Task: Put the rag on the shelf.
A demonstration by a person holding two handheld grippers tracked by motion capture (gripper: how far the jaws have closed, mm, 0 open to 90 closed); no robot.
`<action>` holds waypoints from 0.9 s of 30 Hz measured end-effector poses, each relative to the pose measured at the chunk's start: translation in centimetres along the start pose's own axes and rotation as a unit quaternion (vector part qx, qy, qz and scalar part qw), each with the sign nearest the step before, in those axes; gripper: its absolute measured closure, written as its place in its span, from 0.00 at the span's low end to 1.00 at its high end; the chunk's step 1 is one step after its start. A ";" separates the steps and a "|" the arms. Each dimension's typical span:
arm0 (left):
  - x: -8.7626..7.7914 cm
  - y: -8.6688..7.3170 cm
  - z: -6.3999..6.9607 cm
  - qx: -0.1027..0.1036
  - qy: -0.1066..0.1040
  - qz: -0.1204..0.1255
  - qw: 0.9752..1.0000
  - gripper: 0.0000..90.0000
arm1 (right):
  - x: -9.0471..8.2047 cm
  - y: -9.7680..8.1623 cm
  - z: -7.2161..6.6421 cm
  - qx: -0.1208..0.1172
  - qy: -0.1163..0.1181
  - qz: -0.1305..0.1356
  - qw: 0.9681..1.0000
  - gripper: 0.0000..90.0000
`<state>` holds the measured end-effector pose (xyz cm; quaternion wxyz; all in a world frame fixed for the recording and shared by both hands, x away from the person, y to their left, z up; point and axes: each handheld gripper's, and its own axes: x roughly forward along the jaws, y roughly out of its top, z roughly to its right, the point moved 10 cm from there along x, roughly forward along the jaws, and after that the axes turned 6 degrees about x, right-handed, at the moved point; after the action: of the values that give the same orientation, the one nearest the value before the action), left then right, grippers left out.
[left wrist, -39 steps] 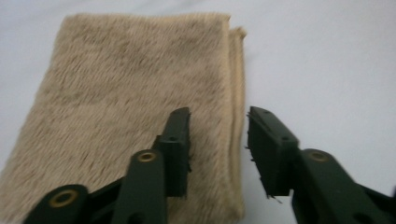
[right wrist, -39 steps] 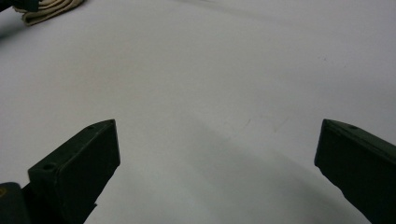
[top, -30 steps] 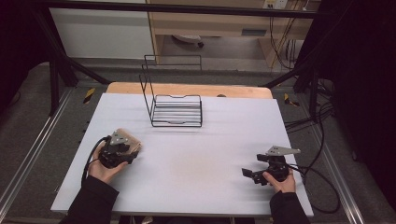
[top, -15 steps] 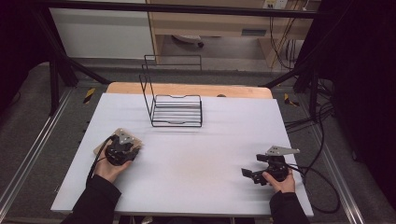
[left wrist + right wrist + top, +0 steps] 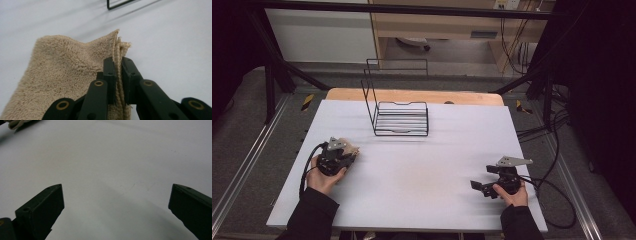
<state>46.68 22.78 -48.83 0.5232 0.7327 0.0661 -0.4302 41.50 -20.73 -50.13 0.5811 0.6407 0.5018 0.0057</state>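
Observation:
A beige terry towel (image 5: 62, 75) lies folded on the white table (image 5: 422, 170) near its left side. My left gripper (image 5: 118, 61) has just been closing its jaws, and they now pinch the towel's layered edge between the pads. From above, the left gripper (image 5: 343, 152) covers most of the towel (image 5: 353, 148). My right gripper (image 5: 477, 186) rests at the table's front right, apart from the towel. In its own view the right gripper (image 5: 115, 195) stands wide open over bare table.
A black wire rack (image 5: 402, 117) with a tall back frame stands at the table's far middle. A wooden strip (image 5: 412, 96) runs along the far edge. Cables (image 5: 557, 200) trail off the right side. A corner of the rack (image 5: 117, 3) shows beyond the towel.
The left hand has shifted slightly over the towel, and more of the towel is now hidden beneath the gripper. The right hand has stayed where it was.

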 end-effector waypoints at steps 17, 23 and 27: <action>-0.4 3.0 7.8 -0.017 -0.087 0.031 0.996 0.91 | 0.1 0.0 -0.1 0.001 0.000 -0.001 1.000 0.01; 0.4 4.1 10.2 -0.017 -0.099 0.033 0.994 0.91 | 0.1 0.0 -0.1 0.003 -0.001 0.000 1.000 0.01; 1.9 4.0 11.8 -0.007 -0.104 0.018 0.994 0.90 | 0.1 0.0 -0.1 -0.001 -0.001 -0.001 1.000 0.01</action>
<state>43.43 10.63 -48.24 0.5400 0.6814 0.0007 -0.4941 41.51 -20.61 -50.15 0.5825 0.6395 0.5018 0.0049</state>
